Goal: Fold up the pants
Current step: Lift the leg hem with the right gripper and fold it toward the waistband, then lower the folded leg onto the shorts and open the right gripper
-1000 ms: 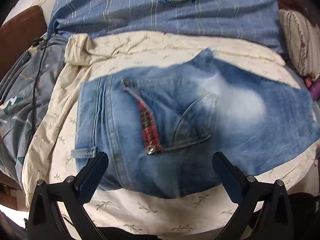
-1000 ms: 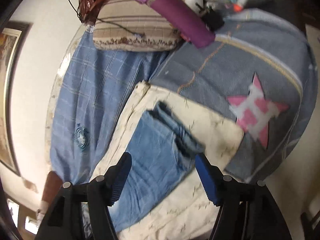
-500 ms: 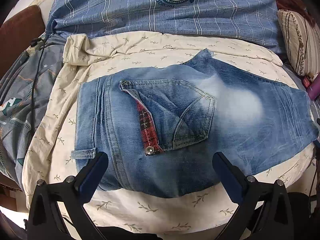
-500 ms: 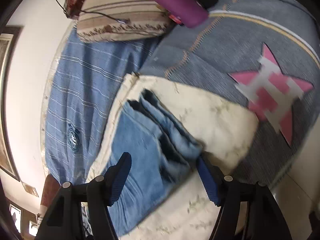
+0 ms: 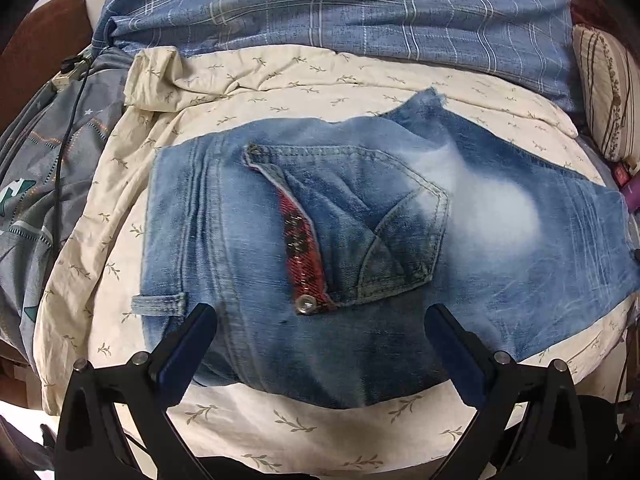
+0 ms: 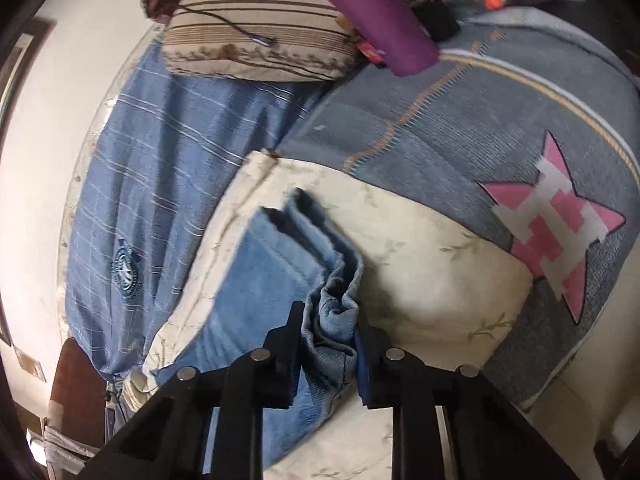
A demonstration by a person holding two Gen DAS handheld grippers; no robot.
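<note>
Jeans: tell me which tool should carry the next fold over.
Right. The right tool is already shut on the bunched leg end of the jeans, so it could likely lift and carry that end. The left tool is open above the waist end, gripping nothing.

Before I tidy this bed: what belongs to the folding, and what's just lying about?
Folding: jeans; right gripper, jaws shut on their bunched end; left gripper, jaws open above them.
Lying about: striped pillow; purple roll; plaid cloth.
</note>
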